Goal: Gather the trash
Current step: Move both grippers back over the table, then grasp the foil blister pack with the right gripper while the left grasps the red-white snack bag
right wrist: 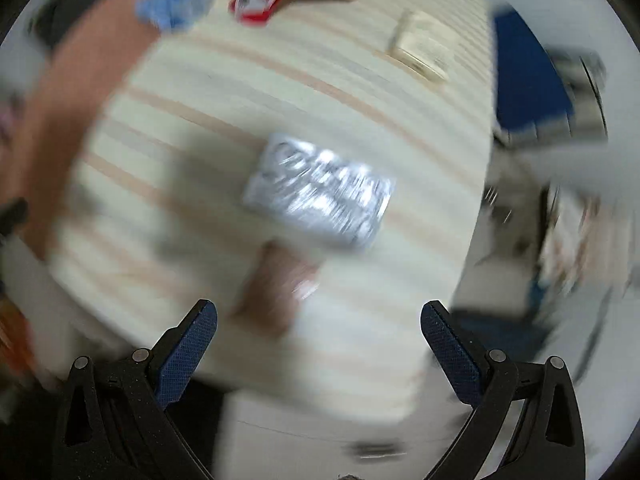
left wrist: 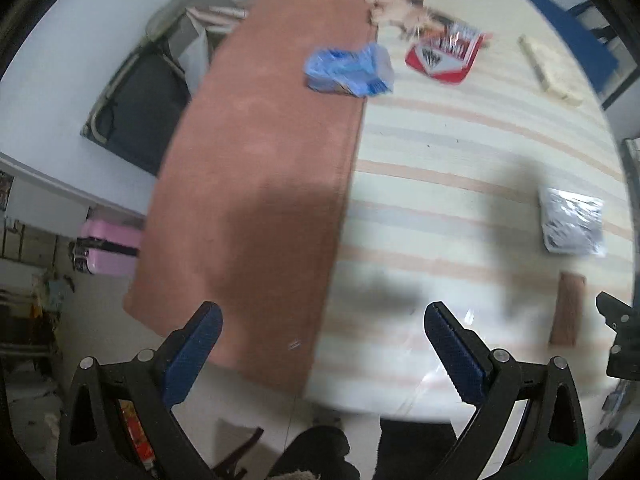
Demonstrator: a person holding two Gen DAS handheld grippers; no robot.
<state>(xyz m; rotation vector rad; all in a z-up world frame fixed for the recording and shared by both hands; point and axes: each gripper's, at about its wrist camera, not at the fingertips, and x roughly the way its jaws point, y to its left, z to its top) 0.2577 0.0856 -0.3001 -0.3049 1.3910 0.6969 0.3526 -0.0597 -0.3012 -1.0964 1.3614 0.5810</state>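
Right wrist view, heavily blurred: a silver foil wrapper [right wrist: 320, 192] lies flat on the striped cloth of the surface [right wrist: 200, 128], ahead of the right gripper [right wrist: 319, 322], whose jaws stand wide apart and hold nothing. Just nearer the gripper lies a brown wrapper [right wrist: 276, 288], close beside the foil one. Farther off are a pale flat packet [right wrist: 420, 50], a red-and-white packet [right wrist: 260, 0] and a blue wrapper [right wrist: 172, 6].

Left wrist view: the left gripper [left wrist: 322, 322] is likewise spread open and empty, above the near edge of the surface [left wrist: 440, 152]. The silver foil wrapper [left wrist: 572, 222] and brown wrapper [left wrist: 568, 308] lie at right, the blue wrapper [left wrist: 350, 70] on the seam between a reddish-brown cloth [left wrist: 260, 160] and the striped cloth. The red-and-white packet [left wrist: 444, 54] and pale flat packet [left wrist: 550, 68] lie beyond. A pink suitcase [left wrist: 110, 246] stands on the floor at left.
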